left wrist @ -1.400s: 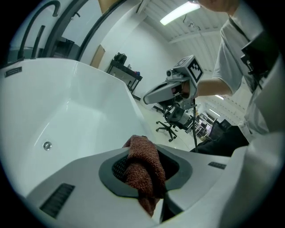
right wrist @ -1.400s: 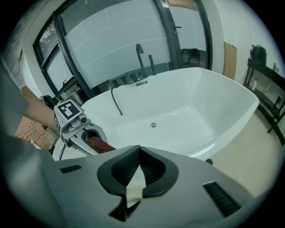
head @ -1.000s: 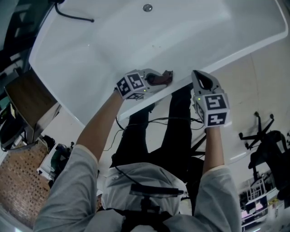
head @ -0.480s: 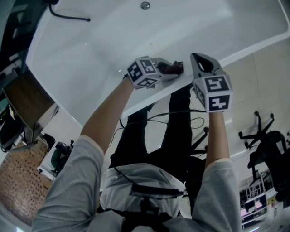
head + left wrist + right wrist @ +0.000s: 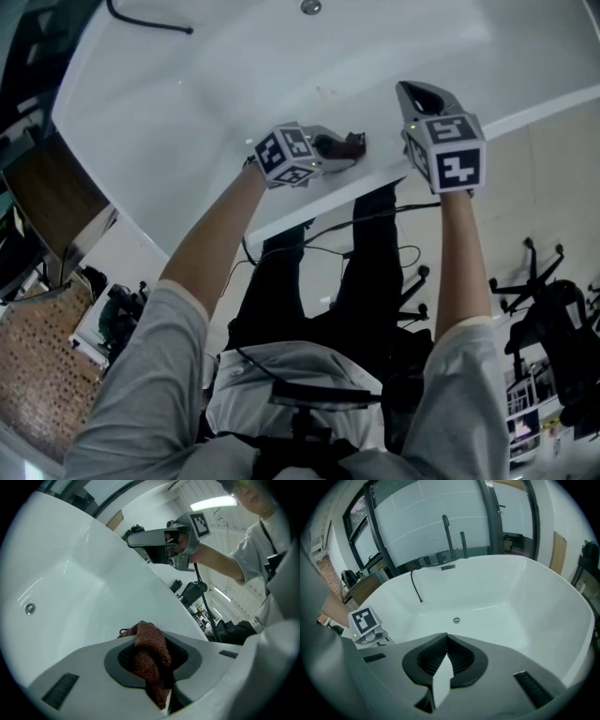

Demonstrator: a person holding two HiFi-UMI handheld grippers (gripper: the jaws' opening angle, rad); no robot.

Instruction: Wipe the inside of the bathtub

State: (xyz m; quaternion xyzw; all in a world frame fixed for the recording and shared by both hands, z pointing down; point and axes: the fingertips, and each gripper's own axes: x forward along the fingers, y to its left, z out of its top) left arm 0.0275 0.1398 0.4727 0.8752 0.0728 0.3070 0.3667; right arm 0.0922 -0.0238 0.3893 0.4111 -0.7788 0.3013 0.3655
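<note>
At the far left stands one wooden table (image 5: 58, 199), and beside it the one white tub (image 5: 187, 103) fills most of the floor. One black hose (image 5: 416, 585) hangs down its far wall, below two dark upright pipes (image 5: 446, 531) on the ledge behind. There is one round drain (image 5: 456, 619) in the tub's bottom. The person leans over the near rim with both arms stretched out, a gripper in each hand, two in all, each with its one marker cube. The left gripper (image 5: 349, 146) reaches just inside the near rim, with its cube (image 5: 286, 155) turned up. Its two jaws are clamped on one reddish-brown cloth (image 5: 151, 654), which bunches between them and sticks out past their tips, close against the tub's inner wall; I cannot tell if it touches. To its right, near but apart, the right gripper (image 5: 417, 94) is held above the rim, pointing into the tub, with its cube (image 5: 452, 155) facing up. Its two jaws are pressed together at the tips with nothing between them. Far off to the right, on the tiled floor, stands one black chair (image 5: 553, 305).
</note>
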